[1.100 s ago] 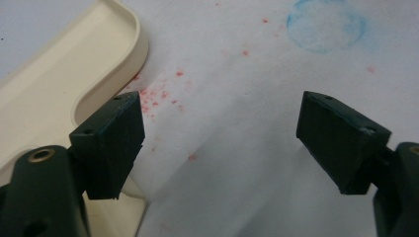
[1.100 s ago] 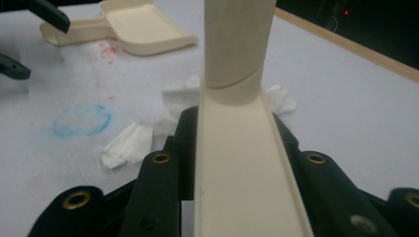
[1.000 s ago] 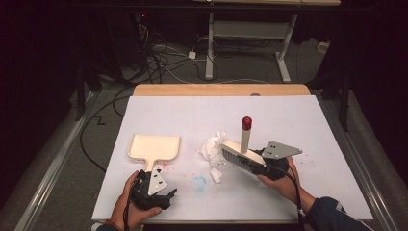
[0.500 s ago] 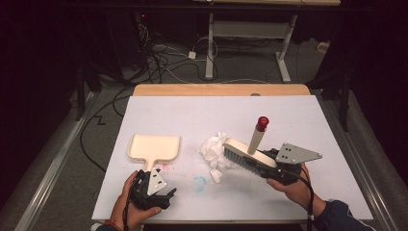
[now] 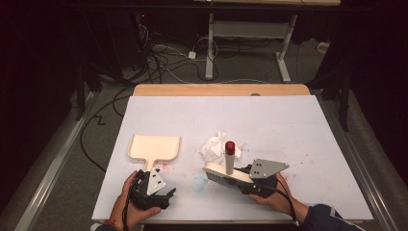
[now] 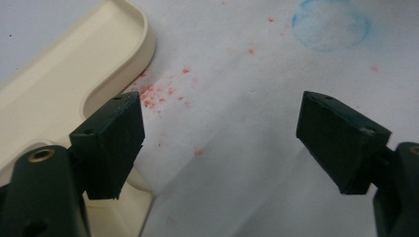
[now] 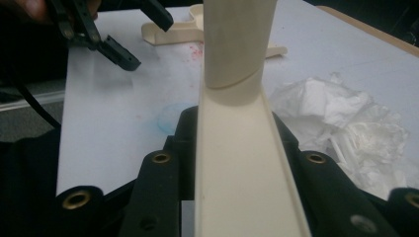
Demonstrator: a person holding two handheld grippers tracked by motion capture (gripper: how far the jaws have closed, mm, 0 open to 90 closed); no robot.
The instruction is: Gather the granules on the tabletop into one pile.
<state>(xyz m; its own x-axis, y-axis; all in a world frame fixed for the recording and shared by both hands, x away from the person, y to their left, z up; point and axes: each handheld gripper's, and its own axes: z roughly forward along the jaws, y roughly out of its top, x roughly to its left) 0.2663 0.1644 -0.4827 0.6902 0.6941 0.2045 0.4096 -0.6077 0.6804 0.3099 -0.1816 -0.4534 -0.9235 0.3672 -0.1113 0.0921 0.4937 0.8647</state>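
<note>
Two tools: your right gripper (image 5: pixel 250 180) squeezes the brush (image 5: pixel 223 174) to sweep the crumpled paper (image 5: pixel 214 146); your left gripper (image 5: pixel 161 195) gapes empty near the dustpan (image 5: pixel 154 147), ready to hold it.

Room dark, lit mainly over the table (image 5: pixel 298 125): white top, wooden edge (image 5: pixel 221 90) at far side. Grey floor (image 5: pixel 62 183) around it. Tangled cables (image 5: pixel 159 60) far left on the floor. A white-legged desk frame (image 5: pixel 245 33) stands far centre. Dark uprights at left and right.
</note>
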